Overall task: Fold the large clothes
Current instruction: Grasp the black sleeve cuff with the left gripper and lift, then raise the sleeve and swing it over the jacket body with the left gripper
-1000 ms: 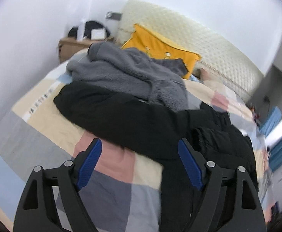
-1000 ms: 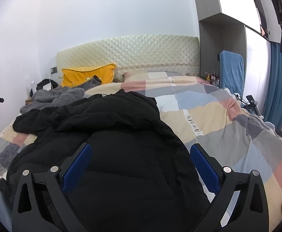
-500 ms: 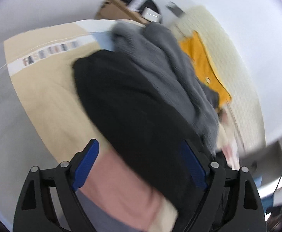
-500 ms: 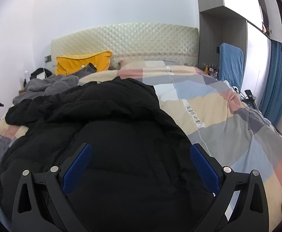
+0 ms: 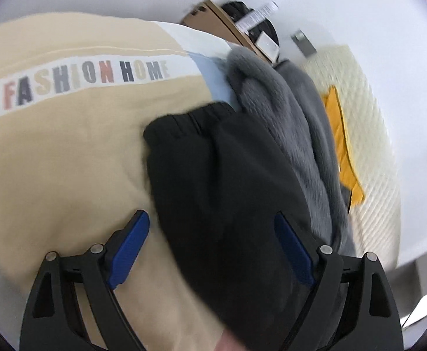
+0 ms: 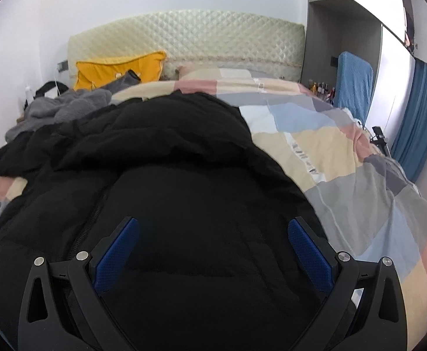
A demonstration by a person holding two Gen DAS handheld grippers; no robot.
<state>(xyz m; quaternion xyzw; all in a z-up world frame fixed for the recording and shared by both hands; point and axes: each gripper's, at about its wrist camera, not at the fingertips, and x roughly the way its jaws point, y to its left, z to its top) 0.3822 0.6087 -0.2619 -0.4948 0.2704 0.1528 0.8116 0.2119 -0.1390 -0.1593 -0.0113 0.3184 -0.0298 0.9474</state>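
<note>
A large black jacket is lying spread over the patchwork quilt of the bed, and everything here is placed in relation to this jacket.

The right gripper is hovering over the body of the jacket, close to its zipper. Its jaws are standing wide apart and nothing is between the blue pads — they are holding nothing. Whether the fingers are touching the fabric, I cannot tell.

The left gripper is pointing along one sleeve of the jacket, which is ending in an elastic cuff. Its jaws are also spread wide, and the sleeve is passing between them without being pinched. The left blue pad is sitting over the beige part of the quilt, just beside the sleeve. This view is somewhat blurred.

Beyond the cuff, a white band with the words "FASHION HOME" is running across the quilt. A grey fleece garment is lying along the far side of the sleeve, touching it. Behind the fleece, a yellow pillow is leaning against the quilted headboard. Well apart from the jacket, on its right side, a blue curtain is hanging.
</note>
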